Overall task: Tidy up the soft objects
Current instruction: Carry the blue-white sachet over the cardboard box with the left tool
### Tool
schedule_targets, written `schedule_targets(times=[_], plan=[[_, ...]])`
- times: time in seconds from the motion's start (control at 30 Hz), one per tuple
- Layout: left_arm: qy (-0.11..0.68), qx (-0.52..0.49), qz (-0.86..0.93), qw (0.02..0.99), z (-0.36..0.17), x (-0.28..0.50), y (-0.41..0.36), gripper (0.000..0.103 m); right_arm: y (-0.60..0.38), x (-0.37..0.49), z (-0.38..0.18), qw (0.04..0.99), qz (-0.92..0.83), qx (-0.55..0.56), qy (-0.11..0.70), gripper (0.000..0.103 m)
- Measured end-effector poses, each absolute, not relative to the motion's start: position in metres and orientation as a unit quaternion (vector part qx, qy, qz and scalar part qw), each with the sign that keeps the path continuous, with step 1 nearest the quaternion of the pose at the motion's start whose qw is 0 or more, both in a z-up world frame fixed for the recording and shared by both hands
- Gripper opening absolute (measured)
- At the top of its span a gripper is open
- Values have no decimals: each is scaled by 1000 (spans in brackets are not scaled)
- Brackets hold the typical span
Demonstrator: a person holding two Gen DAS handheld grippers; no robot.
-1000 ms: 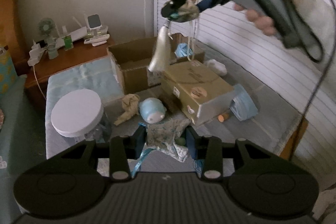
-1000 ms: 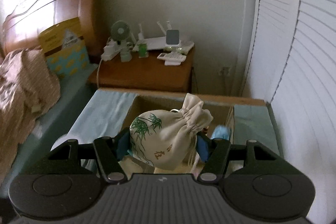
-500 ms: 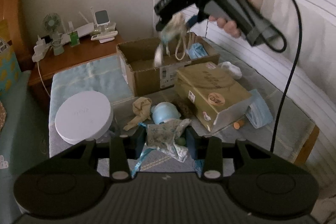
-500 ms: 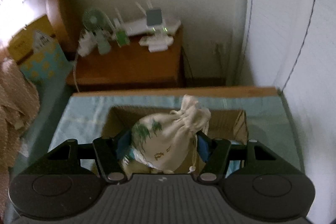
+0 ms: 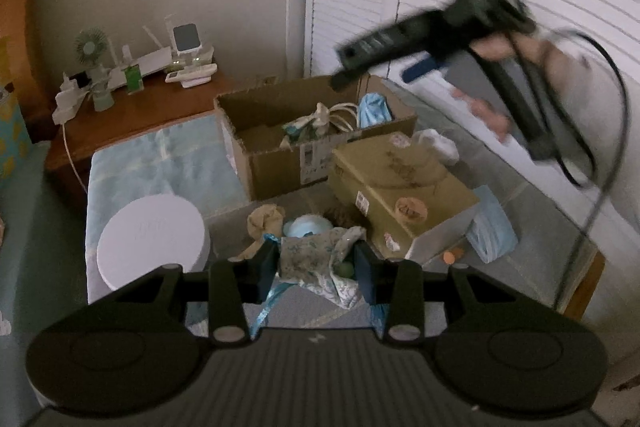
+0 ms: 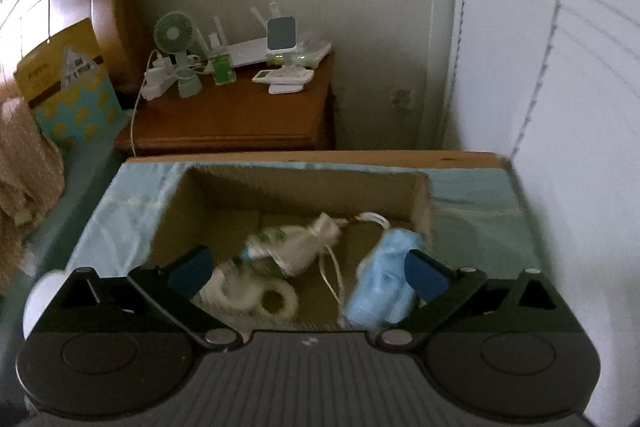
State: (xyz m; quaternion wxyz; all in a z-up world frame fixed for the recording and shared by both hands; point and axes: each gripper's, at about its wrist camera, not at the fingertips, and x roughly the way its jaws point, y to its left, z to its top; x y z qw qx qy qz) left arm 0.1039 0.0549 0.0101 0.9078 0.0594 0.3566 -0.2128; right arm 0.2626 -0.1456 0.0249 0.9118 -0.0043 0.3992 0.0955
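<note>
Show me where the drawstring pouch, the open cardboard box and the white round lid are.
drawstring pouch (image 6: pixel 296 247), right wrist view, on its cream cloth body.
open cardboard box (image 6: pixel 304 189), right wrist view, on its inner far wall.
white round lid (image 5: pixel 150 231), left wrist view, on its flat top.

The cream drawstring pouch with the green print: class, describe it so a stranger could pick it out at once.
Find the open brown cardboard box on the pale blue cloth. On its floor lies the cream drawstring pouch, between a white fluffy ring and a light blue bundle. Only it has a gathered neck and green print.
</note>
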Motion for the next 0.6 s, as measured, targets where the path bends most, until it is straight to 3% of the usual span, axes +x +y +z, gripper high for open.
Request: schedule_targets(times=[0.6], plan=[[324, 80, -235, 913, 60, 181, 26, 40, -184, 122, 13, 939, 67, 1, 337, 103]])
